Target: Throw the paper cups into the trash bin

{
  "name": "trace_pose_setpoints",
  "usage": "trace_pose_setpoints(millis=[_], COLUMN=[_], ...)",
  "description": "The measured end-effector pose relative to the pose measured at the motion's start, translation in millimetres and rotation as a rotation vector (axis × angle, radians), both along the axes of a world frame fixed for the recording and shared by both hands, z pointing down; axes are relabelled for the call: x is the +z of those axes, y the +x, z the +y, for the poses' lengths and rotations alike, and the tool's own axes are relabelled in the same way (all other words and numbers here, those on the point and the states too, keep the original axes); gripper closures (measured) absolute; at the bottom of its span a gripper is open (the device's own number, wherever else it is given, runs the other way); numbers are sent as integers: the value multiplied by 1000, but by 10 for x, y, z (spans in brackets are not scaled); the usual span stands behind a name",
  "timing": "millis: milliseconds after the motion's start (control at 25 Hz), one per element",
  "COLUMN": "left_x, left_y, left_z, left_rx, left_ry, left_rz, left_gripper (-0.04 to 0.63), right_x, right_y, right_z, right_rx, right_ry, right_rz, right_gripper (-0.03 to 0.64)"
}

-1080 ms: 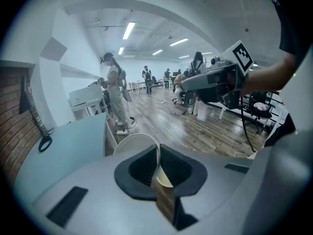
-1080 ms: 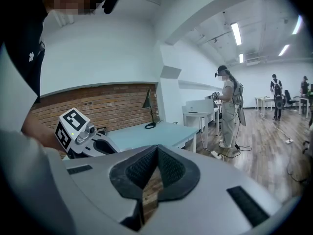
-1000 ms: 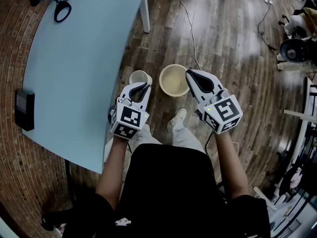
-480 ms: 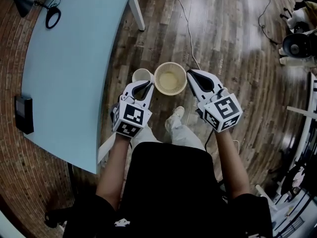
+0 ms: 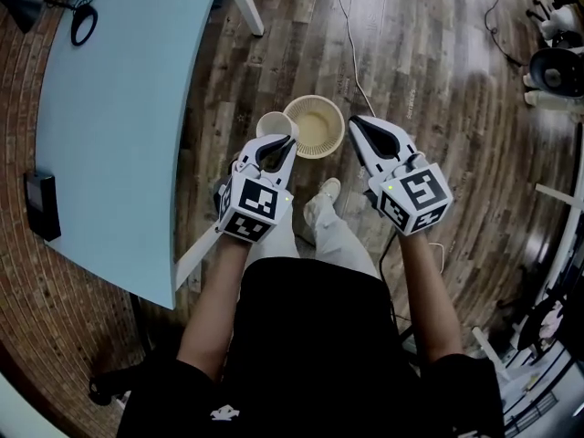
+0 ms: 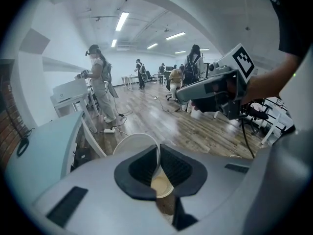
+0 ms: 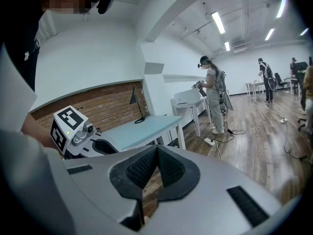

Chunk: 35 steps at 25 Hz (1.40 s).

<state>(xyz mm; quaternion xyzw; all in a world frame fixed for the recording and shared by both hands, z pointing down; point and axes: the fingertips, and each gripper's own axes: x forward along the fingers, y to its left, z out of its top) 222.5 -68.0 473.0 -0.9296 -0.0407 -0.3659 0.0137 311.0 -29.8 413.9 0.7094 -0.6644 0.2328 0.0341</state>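
Cup (image 5: pixel 274 124) pinched by wall in left hand-held gripper (image 5: pixel 272 151), above floor, at left rim of bin (image 5: pixel 319 130). Right hand-held gripper (image 5: pixel 367 137) closed, empty. Next, likely: shift cup over bin centre, go low, then release to avoid bounce-out.

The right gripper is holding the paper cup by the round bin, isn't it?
Not the right one. The left gripper is holding the paper cup by the round bin, its jaws pinching the cup's rim. The left gripper view shows it. The right gripper is shut on nothing.
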Motion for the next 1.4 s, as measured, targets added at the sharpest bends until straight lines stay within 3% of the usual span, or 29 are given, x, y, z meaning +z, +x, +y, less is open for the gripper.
trace_pose_setpoints(millis=[600, 1080, 1400], left_x=[976, 1929, 2467], left_y=[188, 333, 330], left_z=[-105, 19, 117], left_rx=[176, 293, 320], left_ry=[-87, -95, -116], left_rz=[-99, -165, -197], left_gripper=[565, 565, 565], right_x=[817, 1726, 2271], right_y=[73, 112, 133], right_z=[-214, -163, -95], right_rx=[89, 115, 141], right_ry=[-107, -195, -216], right_rz=[-63, -109, -144], right_gripper=[612, 612, 612])
